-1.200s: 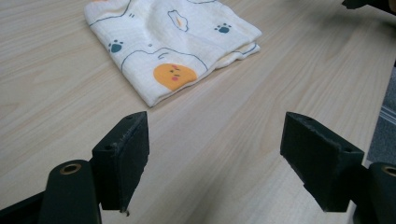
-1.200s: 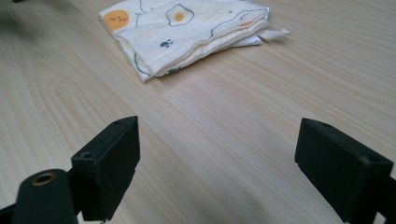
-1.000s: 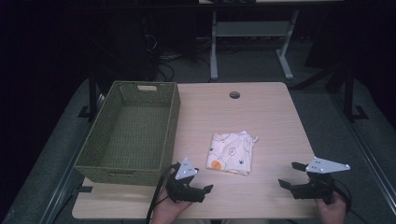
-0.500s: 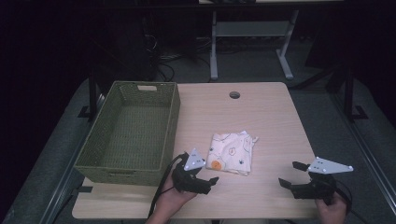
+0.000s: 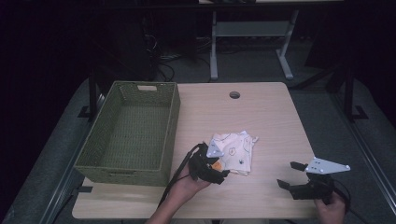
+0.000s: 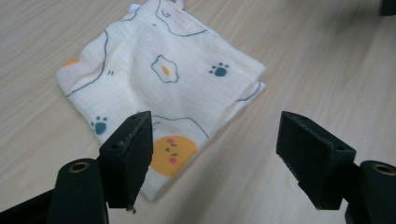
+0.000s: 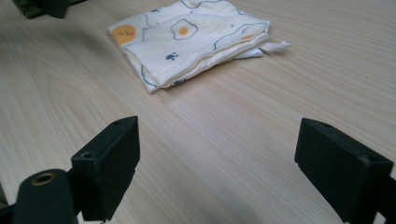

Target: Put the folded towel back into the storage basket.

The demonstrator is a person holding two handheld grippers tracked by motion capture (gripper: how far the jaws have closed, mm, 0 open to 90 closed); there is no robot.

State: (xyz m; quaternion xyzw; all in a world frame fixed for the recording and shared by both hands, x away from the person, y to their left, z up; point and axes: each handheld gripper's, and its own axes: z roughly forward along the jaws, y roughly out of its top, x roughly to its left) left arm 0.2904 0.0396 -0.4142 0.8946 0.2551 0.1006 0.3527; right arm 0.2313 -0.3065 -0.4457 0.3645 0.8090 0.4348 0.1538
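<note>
1. Evidently, the folded cloth [image 5: 233, 151] is left lying on the table [image 5: 271, 116], toward its near edge; nothing is lifted yet
2. The left gripper [image 6: 215, 154] is held spread over the cloth's near corner
3. The right gripper [image 5: 292, 175] is held spread near the table's near right corner
4. The green basket [image 5: 88, 154] at the left edge is seen empty

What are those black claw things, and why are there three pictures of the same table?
A person sits at a wooden table and holds a tool in each hand. Each tool is a gripper with two black jaws that pinch, like big tweezers. One picture comes from a camera high above the table. The other two come from small cameras riding on the grippers, looking out between the jaws. On the table lie a folded cloth with fried eggs and paw prints printed on it, and a green woven basket beside it. The left gripper is open, right at the cloth's corner. The right gripper is open too, over bare wood. Neither holds anything.
</note>
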